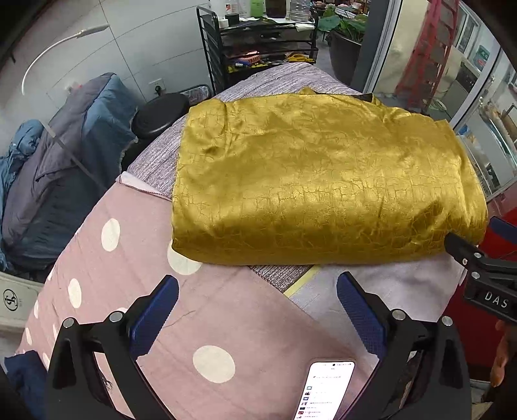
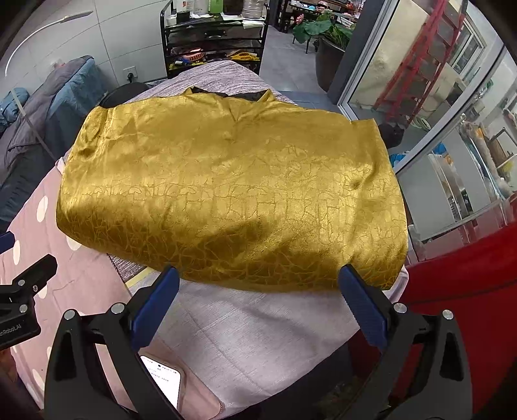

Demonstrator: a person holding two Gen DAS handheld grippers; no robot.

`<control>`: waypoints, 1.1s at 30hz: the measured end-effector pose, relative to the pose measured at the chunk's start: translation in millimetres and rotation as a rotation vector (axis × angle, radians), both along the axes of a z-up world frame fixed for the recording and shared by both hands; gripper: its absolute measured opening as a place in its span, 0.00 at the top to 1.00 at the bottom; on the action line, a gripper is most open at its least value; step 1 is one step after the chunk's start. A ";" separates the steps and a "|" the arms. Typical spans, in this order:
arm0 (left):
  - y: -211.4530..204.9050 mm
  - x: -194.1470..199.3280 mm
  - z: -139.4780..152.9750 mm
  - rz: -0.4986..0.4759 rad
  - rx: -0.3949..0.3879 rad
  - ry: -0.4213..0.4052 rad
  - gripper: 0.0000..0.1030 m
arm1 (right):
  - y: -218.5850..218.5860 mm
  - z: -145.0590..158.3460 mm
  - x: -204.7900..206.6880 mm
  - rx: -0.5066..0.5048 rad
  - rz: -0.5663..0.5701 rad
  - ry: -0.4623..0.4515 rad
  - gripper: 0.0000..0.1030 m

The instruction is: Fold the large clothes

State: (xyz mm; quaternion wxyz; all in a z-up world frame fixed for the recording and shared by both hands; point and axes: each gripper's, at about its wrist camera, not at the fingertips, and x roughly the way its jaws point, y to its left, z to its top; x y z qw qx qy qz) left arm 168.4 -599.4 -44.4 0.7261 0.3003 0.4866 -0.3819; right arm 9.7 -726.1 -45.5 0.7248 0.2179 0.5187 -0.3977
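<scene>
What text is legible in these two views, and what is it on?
"DAS": white letters on the right claw's black body, left wrist view.
"nRoboLAI": partly cut off, on the left claw's body, right wrist view.
Round logo on the white container: monogram, not readable as text.
Phone screen: list rows, too small to read.
Shelf bottles: labels blurred.
Gold garment: crackle pattern only.

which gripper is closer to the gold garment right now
Right. The right gripper sits open at the near edge of the gold garment, fingertips about touching it. The left gripper is open too, further back over the pink dotted sheet.
</scene>
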 end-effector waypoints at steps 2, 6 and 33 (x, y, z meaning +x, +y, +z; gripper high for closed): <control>-0.6 -1.0 -0.5 -0.006 0.006 -0.005 0.06 | 0.6 -1.1 -0.2 0.004 -0.002 -0.003 0.06; -0.5 -1.3 -0.4 -0.001 0.005 0.003 0.06 | 0.5 -2.4 -1.2 0.009 -0.005 -0.006 0.06; -1.0 1.9 -2.6 0.007 0.023 -0.001 0.06 | 2.8 -4.1 0.0 0.019 -0.002 -0.006 0.06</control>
